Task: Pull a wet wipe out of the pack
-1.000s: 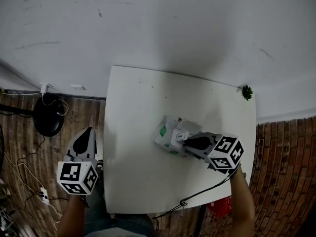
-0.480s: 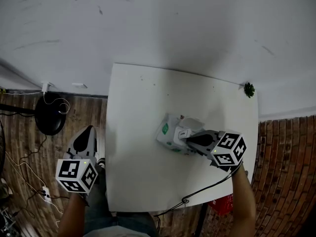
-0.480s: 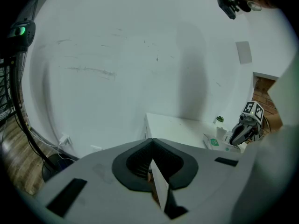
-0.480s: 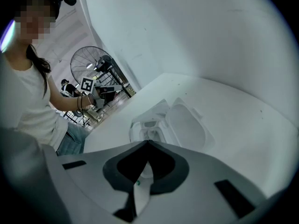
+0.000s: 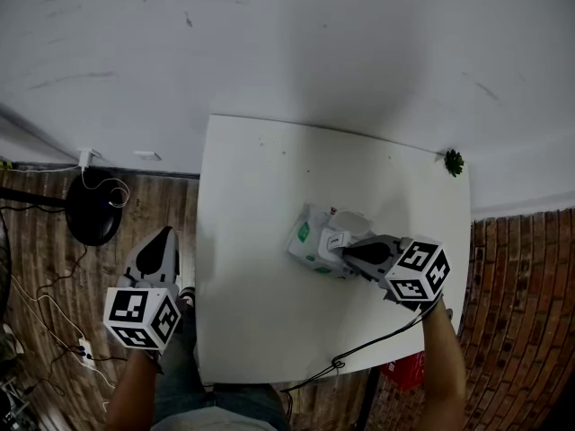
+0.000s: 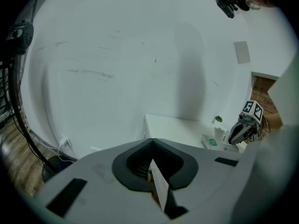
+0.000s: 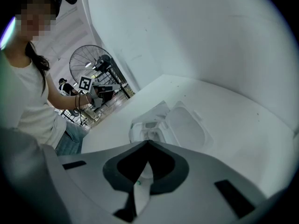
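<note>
Well off the table's (image 5: 260, 178) left edge, my left gripper (image 5: 162, 239) hung over the floor, jaws pressed together on nothing. Right of middle lay the pack (image 5: 310, 241), lid (image 5: 352, 223) flipped open, mouth facing up, its long axis running across the table and slanting nearer me at the right. My right gripper (image 5: 340, 248) sat at that mouth, tips together; whether they pinched a wipe I couldn't tell. I judged the wipe limp, damp and clingy, best taken by its raised fold, and the pack light enough to lift with it.
</note>
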A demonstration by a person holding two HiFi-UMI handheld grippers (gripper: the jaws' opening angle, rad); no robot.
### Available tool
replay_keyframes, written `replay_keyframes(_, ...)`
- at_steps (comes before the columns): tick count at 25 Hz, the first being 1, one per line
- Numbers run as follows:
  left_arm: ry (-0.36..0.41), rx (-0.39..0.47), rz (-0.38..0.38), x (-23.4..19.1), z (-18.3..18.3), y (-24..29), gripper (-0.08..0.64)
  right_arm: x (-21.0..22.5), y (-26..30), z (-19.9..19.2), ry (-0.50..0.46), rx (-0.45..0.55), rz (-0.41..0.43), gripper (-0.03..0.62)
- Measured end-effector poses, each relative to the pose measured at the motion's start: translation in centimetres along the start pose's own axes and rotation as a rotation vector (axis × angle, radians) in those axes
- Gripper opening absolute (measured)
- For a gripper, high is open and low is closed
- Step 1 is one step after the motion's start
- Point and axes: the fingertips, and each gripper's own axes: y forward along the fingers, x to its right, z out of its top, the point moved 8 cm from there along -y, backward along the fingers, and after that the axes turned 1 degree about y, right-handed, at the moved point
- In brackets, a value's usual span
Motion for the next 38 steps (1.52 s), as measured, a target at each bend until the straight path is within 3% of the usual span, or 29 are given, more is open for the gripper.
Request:
replay_keyframes(14, 0.038, 0.009, -0.039, 1.2, 0.7, -1.5, 0.0, -1.2, -2.1, 0.4, 0.01, 0.078, -0.093, 0.001)
replay_keyframes(19, 0.055, 0.018, -0.05, 1.5, 1.2, -1.9, 0.0, -1.3, -1.8, 0.2, -0.021, 0.037, -0.118, 0.002)
replay_keyframes(21, 0.058, 0.018, -0.05, 1.6, 1.1, -2.1, 0.0, -1.4, -1.5, 0.0, -0.039, 0.004, -0.096, 0.02)
replay_keyframes(23, 0.058, 0.014, -0.047, 1.5, 1.0, -2.2, 0.0, -1.5, -1.2, 0.0, -0.054, -0.024, -0.077, 0.098)
replay_keyframes(26, 0.051, 0.006, -0.04, 1.4, 0.6, -2.3, 0.0, -1.2, -0.8, 0.3, -0.084, -0.05, -0.078, 0.077)
replay_keyframes(38, 0.028, -0.021, -0.01, 0.7, -1.0, -2.2, 0.0, 0.4, 0.4, 1.5, -0.13, -0.179, 0.074, 0.095)
